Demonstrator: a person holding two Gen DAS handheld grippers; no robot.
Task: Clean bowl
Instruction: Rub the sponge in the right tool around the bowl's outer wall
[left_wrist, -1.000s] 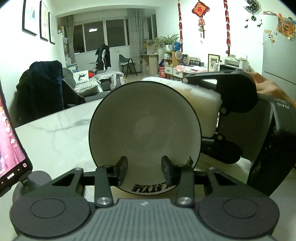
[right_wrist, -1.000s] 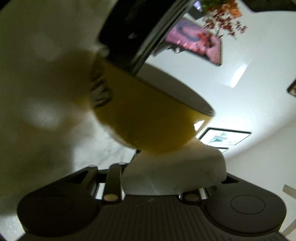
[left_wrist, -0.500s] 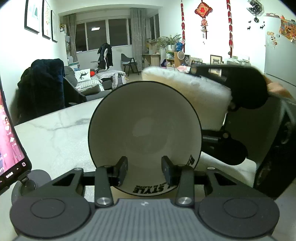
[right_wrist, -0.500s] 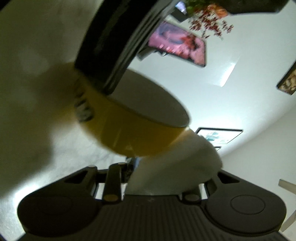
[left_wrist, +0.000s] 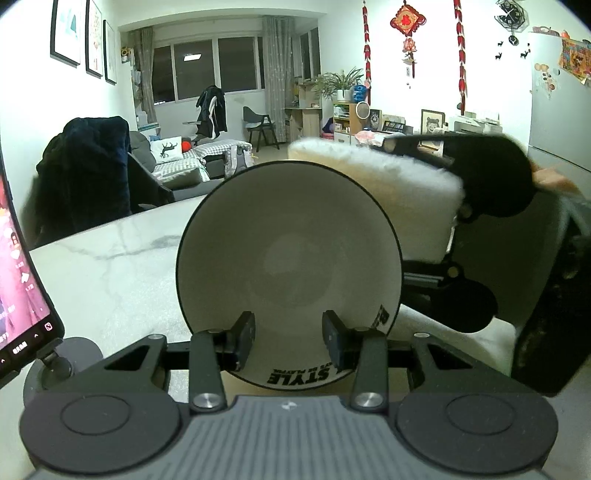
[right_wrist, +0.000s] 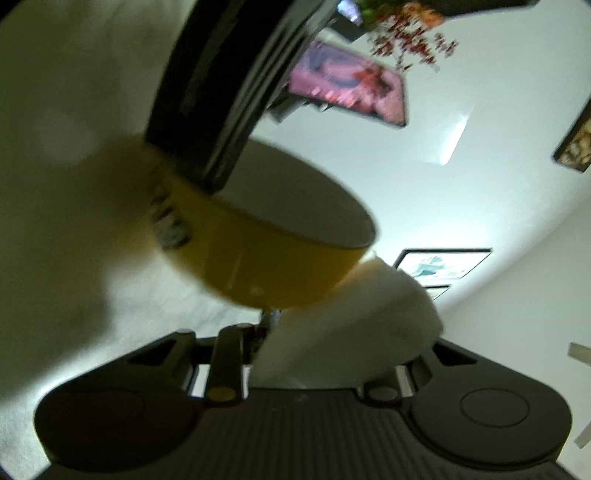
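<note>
Above the marble table (left_wrist: 110, 273), the left hand-held gripper (left_wrist: 289, 339) pinches the bowl (left_wrist: 288, 251) rim while the right hand-held gripper (right_wrist: 332, 343) clamps a white sponge (left_wrist: 399, 192) against the bowl's outer wall.

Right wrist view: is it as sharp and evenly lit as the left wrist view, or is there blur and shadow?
Right wrist view: motion-blurred and dim; the yellow-sided bowl and white fluffy cloth are smeared, the lower left in shadow. Left wrist view: sharp and evenly lit, with the bowl's lettering legible; only the right tool and the hand behind it are blurred; fisheye bending at the edges.
</note>
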